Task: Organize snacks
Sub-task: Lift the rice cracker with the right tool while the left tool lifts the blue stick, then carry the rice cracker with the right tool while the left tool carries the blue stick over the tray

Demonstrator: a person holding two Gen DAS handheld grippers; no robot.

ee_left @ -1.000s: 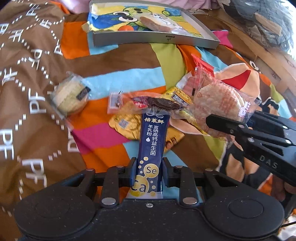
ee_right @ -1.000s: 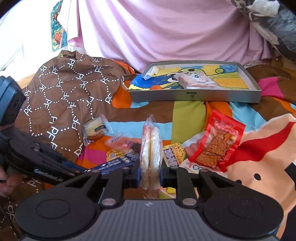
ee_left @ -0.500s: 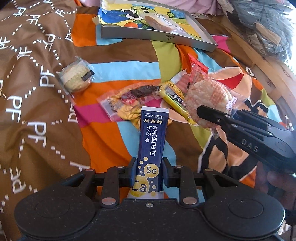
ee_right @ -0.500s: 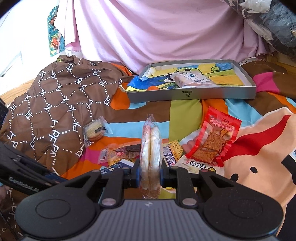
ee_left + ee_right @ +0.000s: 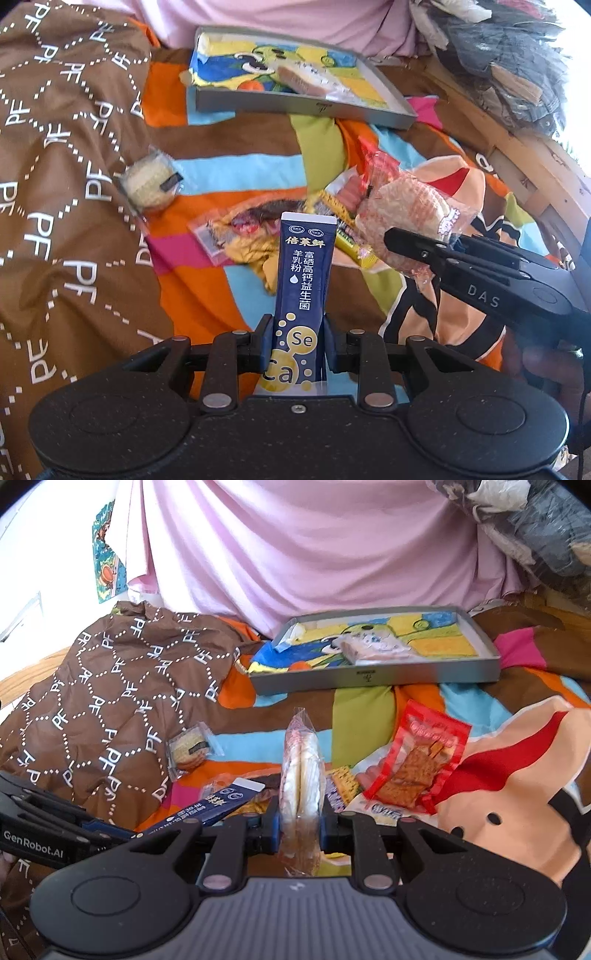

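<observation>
— On the striped bedspread [image 5: 236, 173], what are you holding right now?

— Your left gripper [image 5: 298, 343] has its jaws clamped on a navy powder sachet [image 5: 303, 284] with "Se" and "Ca" printed at the base; it stands up between the fingers. Your right gripper [image 5: 299, 823] is closed on a clear pack of rice crackers [image 5: 300, 775], held edge-on.

— And where are the rest of the snacks?

— The loose pile lies just beyond both grippers: a red packet of spicy strips [image 5: 421, 768], a yellow bar [image 5: 343, 225] and a crinkled clear wrapper [image 5: 236, 229], overlapping one another. A small round cake in plastic [image 5: 151, 181] sits apart to your left, against the brown quilt [image 5: 55, 155].

— And the tray?

— The grey tray [image 5: 373, 674] rests farther back near the pink cloth [image 5: 295, 546], well apart from the pile, with one wrapped snack [image 5: 373, 646] lying inside.
</observation>
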